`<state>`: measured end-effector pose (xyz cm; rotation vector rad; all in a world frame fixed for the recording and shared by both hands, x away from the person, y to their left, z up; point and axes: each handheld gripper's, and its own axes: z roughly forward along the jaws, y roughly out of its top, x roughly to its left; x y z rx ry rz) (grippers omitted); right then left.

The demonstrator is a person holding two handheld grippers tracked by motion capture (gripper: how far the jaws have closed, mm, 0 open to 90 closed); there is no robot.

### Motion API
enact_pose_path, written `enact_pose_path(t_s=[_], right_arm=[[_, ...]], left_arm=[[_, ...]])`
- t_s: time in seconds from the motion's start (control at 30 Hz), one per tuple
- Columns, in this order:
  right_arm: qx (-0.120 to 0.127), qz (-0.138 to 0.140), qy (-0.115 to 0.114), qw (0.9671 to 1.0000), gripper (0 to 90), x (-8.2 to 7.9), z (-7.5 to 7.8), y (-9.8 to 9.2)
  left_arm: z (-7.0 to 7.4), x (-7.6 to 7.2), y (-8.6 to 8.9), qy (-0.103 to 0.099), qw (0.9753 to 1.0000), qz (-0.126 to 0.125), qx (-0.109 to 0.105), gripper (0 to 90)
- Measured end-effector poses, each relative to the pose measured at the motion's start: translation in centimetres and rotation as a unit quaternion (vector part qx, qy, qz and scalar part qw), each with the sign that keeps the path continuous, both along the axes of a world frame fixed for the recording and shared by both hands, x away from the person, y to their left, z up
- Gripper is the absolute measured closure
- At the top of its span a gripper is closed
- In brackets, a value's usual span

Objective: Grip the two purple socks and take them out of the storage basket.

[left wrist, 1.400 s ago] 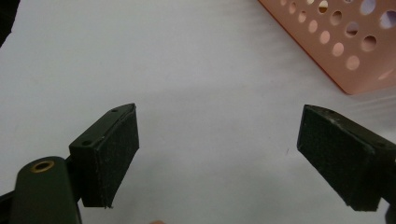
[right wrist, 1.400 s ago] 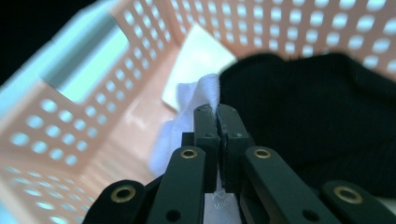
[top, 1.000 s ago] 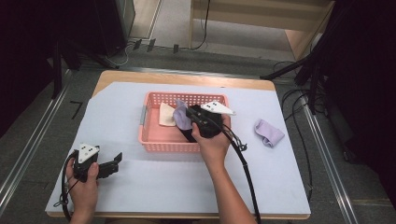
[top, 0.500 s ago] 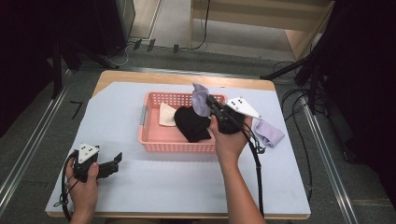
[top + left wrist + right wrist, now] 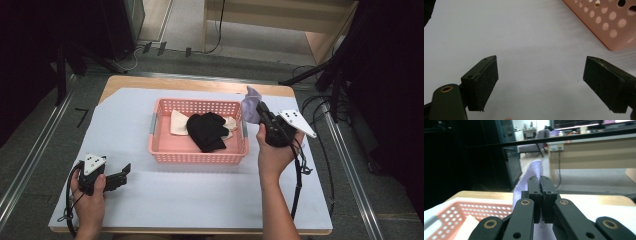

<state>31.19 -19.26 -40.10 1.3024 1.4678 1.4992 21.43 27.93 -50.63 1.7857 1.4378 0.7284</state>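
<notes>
Right gripper (image 5: 261,113): jaws clamped on the lavender sock (image 5: 251,106); it's up in the air, just past the pink basket's (image 5: 196,151) right rim
Left gripper (image 5: 121,173): jaws wide, nothing in them; resting near the table's front-left
Basket: black sock (image 5: 207,130) and cream sock (image 5: 176,123) inside
Risk: thin pinch on soft cloth; a quick swing could shake it loose; dangling end may snag the rim
</notes>
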Motion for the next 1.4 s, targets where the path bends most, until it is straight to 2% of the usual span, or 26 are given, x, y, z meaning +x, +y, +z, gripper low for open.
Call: enact_pose_path(t_s=[0.1, 0.3, 0.57, 0.67, 0.8, 0.93, 1.0, 1.1, 1.17, 1.27, 1.4], right_arm=[[0.002, -0.019, 0.008, 0.9998, 88.6, -0.2, -0.7, -1.2], [-0.012, -0.043, 0.035, 0.9984, 88.6, -0.4, -3.0, -3.2], [-0.021, -0.064, 0.092, 0.9935, 88.1, -0.3, -6.7, -4.9], [-0.019, -0.073, 0.098, 0.9922, 86.0, -0.6, -7.5, -5.6], [0.012, -0.073, 0.091, 0.9932, 67.4, -1.5, -7.6, -6.6], [0.025, -0.062, 0.089, 0.9938, 53.4, -2.4, -7.0, -7.3], [0.022, -0.046, 0.075, 0.9959, 44.7, -2.9, -6.6, -7.6], [-0.006, -0.035, 0.066, 0.9972, 33.2, -3.6, -6.4, -7.9], [-0.015, -0.027, 0.071, 0.997, 30.2, -3.9, -6.6, -8.3], [-0.004, -0.012, 0.078, 0.9969, 28.4, -4.6, -6.8, -8.9], [-0.011, -0.009, 0.082, 0.9965, 27.4, -5.6, -7.1, -9.8]], left_arm=[[0.0, 0.0, 0.0, 0.0, 1.0, -0.001, 0.001, 13.7], [0.0, 0.0, 0.0, 0.0, 1.0, -0.001, 0.0, 13.7], [0.0, 0.0, -0.1, -0.002, 1.0, -0.001, -0.001, 13.7], [0.0, -0.1, -0.1, -0.003, 1.0, 0.0, 0.0, 13.7], [0.0, -0.1, -0.1, -0.002, 1.0, -0.001, 0.001, 13.7], [0.0, -0.1, -0.1, -0.003, 1.0, -0.001, 0.002, 13.7], [0.0, -0.1, -0.1, -0.003, 1.0, -0.001, 0.003, 13.7], [0.0, -0.1, -0.1, -0.005, 1.0, 0.0, 0.002, 13.7], [0.0, -0.1, -0.2, -0.005, 1.0, 0.0, 0.002, 13.7], [0.0, -0.1, -0.2, -0.005, 1.0, 0.001, 0.003, 13.7], [0.0, -0.1, -0.2, -0.005, 1.0, -0.001, 0.007, 13.7]])
